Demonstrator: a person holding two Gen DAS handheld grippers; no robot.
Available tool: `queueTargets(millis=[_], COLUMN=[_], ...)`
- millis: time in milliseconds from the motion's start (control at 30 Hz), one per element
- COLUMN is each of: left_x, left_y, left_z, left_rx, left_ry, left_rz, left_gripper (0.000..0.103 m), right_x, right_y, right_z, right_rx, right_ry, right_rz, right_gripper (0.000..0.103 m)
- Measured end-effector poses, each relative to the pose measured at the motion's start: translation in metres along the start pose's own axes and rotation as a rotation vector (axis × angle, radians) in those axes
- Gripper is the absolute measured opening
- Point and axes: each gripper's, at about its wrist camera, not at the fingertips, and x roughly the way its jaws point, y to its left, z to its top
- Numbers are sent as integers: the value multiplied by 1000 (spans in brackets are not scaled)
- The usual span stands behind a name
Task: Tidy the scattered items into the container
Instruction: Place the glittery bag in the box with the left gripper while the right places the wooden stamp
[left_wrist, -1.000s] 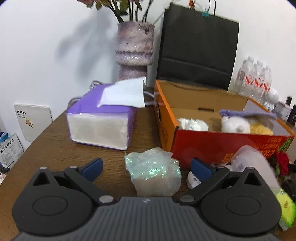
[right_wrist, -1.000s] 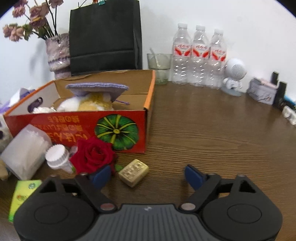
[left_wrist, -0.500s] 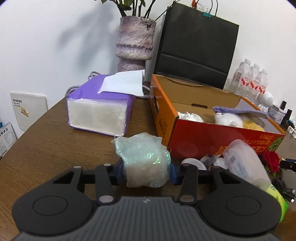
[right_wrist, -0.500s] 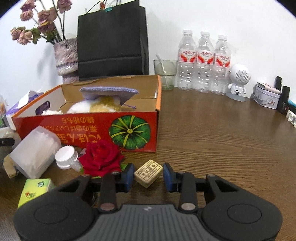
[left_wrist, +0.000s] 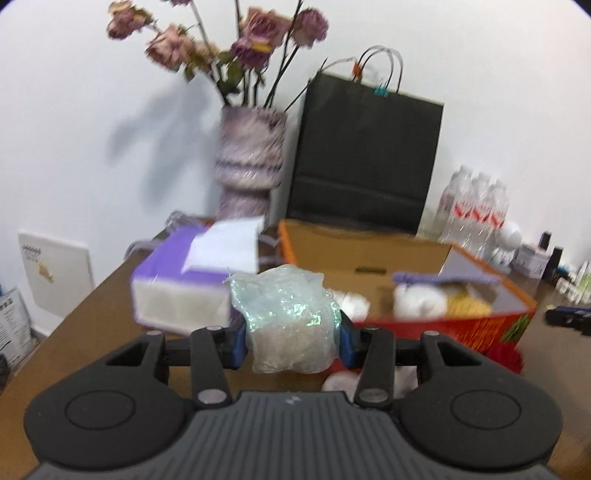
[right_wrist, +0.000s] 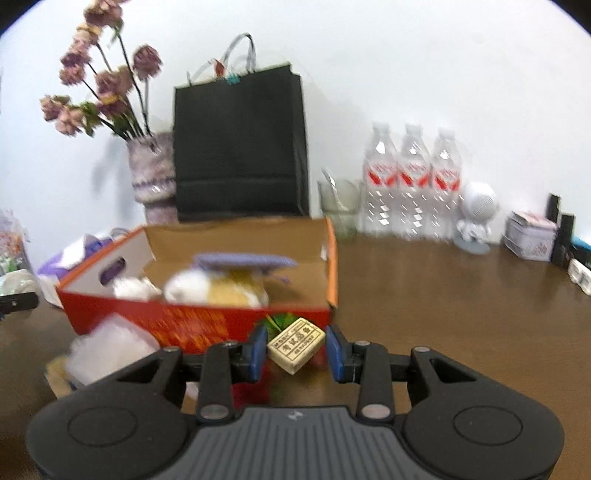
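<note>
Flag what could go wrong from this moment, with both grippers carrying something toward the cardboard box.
1. The left gripper squeezes a soft, crinkly glitter bag; it bulges past the pads, so it could slip or snag the box rim.
2. The right gripper holds the small beige block at an angle, by its corners; that grip may twist loose.
3. The box already holds plush items, so dropped things may land on them and roll out.

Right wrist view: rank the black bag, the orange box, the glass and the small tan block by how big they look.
1. black bag and orange box: alike, unsure
2. glass
3. tan block, though it is nearest the camera
</note>
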Motion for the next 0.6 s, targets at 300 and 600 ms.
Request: queueTargets(millis=[300, 600], left_x=[47, 99], left_y=[-40, -55], left_z=[47, 43], left_rx=[-11, -35], left_ry=[-37, 48], left_rz=[-97, -58], left_gripper=[48, 48], right_x=[37, 89], right_y=[58, 84], right_z=[54, 63], right_rx=[-54, -59], right_ry=[-86, 9], right_rz=[148, 184], right_gripper=[33, 33])
